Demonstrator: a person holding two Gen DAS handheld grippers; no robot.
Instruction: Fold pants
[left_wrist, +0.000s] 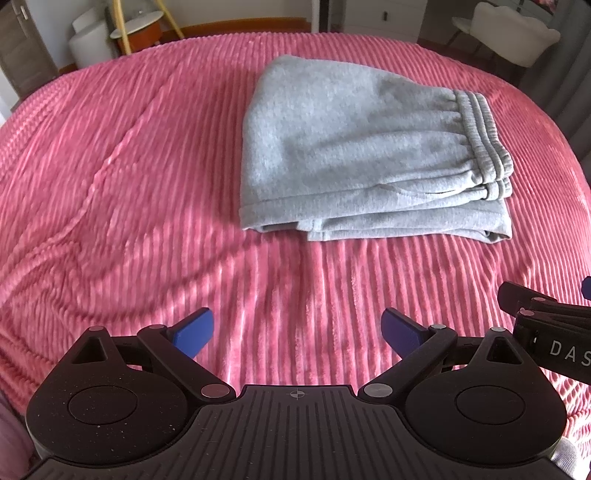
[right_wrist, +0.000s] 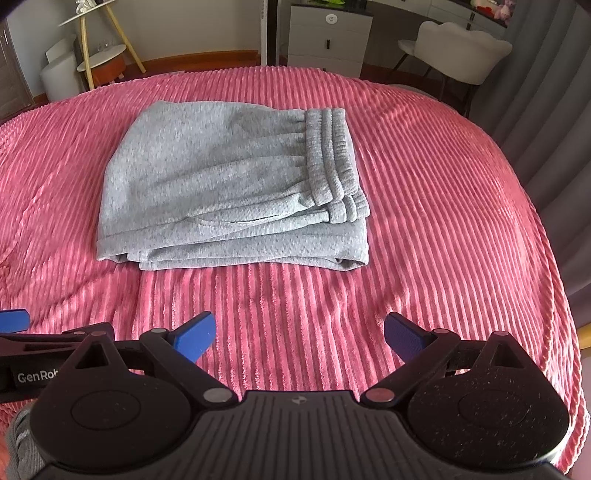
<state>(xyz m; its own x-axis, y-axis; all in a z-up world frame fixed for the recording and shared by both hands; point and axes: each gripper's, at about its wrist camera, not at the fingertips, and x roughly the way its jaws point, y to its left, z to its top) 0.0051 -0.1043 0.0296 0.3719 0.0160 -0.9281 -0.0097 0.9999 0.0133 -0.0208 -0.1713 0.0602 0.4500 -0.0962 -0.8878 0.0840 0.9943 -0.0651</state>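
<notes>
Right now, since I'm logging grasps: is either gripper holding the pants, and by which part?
Nothing is held. The left gripper and right gripper are both open above the pink bedspread, apart from the folded grey pants.

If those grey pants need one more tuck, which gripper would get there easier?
Probably the right gripper: the pants lie almost straight ahead of it. From the left gripper they sit off to the right. Both are open and empty.

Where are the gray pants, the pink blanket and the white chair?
gray pants (right_wrist: 221, 177): right wrist view, middle of top layer.
pink blanket (right_wrist: 295, 295): right wrist view, bare ribbed part.
white chair (right_wrist: 461, 51): right wrist view, backrest.
</notes>
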